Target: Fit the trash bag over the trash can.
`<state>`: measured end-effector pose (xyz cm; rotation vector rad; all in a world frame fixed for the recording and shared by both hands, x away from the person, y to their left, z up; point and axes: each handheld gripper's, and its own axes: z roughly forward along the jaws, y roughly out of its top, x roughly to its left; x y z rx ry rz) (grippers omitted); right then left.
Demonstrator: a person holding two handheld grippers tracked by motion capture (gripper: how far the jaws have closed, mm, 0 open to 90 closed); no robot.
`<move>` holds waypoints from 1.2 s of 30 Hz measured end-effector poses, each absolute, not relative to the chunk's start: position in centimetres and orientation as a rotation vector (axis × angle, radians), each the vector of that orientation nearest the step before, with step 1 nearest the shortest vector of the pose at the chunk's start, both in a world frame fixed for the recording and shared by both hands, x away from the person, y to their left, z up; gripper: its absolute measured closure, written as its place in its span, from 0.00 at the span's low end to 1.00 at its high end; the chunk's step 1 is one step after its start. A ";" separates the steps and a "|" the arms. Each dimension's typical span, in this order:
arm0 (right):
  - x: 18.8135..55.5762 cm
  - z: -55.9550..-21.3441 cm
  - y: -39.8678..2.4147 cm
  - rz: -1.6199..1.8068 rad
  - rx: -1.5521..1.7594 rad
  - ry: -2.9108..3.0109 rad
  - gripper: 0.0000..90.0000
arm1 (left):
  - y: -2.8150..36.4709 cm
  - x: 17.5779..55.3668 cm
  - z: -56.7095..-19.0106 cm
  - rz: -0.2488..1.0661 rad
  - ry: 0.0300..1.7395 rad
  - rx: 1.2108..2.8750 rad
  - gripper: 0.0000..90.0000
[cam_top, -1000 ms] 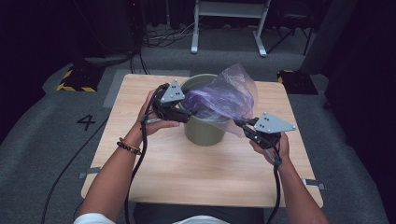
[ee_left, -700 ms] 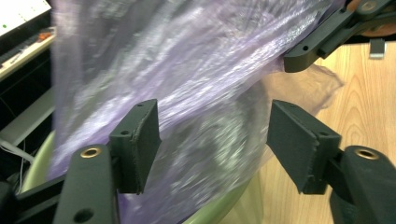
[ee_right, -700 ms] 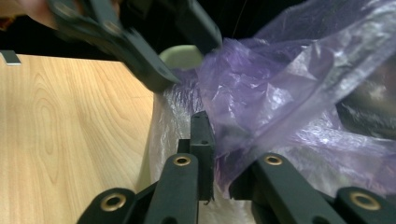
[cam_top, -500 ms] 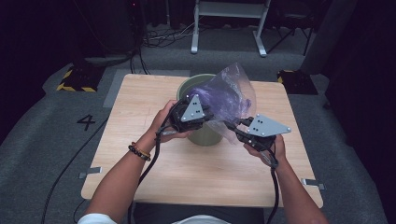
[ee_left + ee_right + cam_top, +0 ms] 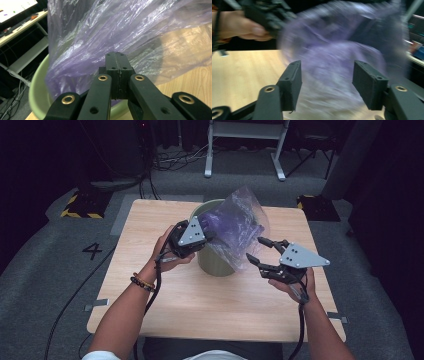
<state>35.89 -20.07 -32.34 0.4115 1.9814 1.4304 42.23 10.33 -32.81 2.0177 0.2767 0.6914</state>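
- Readably, a black painted numeral "4" (image 5: 93,251) marks the grey floor off the table's left edge.
- One crinkled translucent purple plastic bag (image 5: 239,231) drapes one round pale-green bin (image 5: 216,264) near the light wooden table (image 5: 150,295) far edge.
- Left gripper (image 5: 206,236) has just clamped fully together on a bag fold; its own view shows this.
- Right gripper (image 5: 254,250) has just been opening, nothing gripped; its view is blurred.

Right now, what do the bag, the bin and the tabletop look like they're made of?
Purple bag: thin plastic film, translucent and glossy; it crinkles, glints, and the table shows through it.
Green bin: probably moulded plastic, matte pale green, with a smooth rounded rim.
Table: wood or wood-look laminate, light with visible grain and a satin finish; which of the two can't be told.
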 end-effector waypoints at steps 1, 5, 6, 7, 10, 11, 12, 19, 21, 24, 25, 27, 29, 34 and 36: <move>35.9 -32.3 -20.1 1.430 0.411 1.981 0.44 | 10.5 42.2 -32.9 0.686 0.272 2.019 1.00; 37.0 -32.5 -21.8 1.448 0.562 1.909 0.37 | 10.9 42.0 -33.5 0.689 0.266 2.036 1.00; 37.0 -32.5 -21.8 1.448 0.562 1.909 0.37 | 11.1 42.0 -33.6 0.687 0.269 2.036 1.00; 37.3 -32.5 -22.2 1.452 0.589 1.899 0.36 | 11.3 42.0 -33.7 0.685 0.272 2.032 1.00; 38.7 -32.8 -22.8 1.473 0.655 1.911 0.35 | 12.0 42.0 -33.9 0.666 0.294 2.012 0.99; 39.0 -32.9 -22.9 1.487 0.670 1.914 0.35 | 12.5 42.0 -34.0 0.656 0.305 1.997 0.99; 39.0 -32.9 -22.9 1.487 0.670 1.914 0.35 | 12.5 42.0 -34.0 0.656 0.305 1.997 0.99; 41.1 -33.5 -21.5 1.476 0.741 1.983 0.57 | 13.5 41.9 -34.4 0.654 0.327 1.971 0.96; 41.4 -33.6 -21.1 1.443 0.738 2.003 0.74 | 13.8 41.8 -34.5 0.662 0.331 1.968 0.96; 41.6 -33.8 -20.9 1.452 0.732 2.015 0.86 | 14.2 41.7 -34.5 0.664 0.340 1.960 0.96; 41.6 -33.8 -20.7 1.442 0.718 2.018 0.94 | 14.3 41.6 -34.5 0.666 0.344 1.958 0.96; 41.5 -33.8 -20.7 1.450 0.709 2.009 1.00 | 14.7 41.6 -34.6 0.667 0.350 1.954 0.97; 41.4 -33.7 -20.7 1.457 0.694 2.010 1.00 | 15.2 41.5 -34.9 0.669 0.377 1.944 0.96; 40.5 -33.5 -20.4 1.451 0.632 2.008 1.00 | 15.4 40.9 -34.8 0.625 0.404 1.925 0.62; 40.3 -33.5 -20.2 1.436 0.619 2.005 1.00 | 15.3 40.6 -34.6 0.619 0.406 1.929 0.45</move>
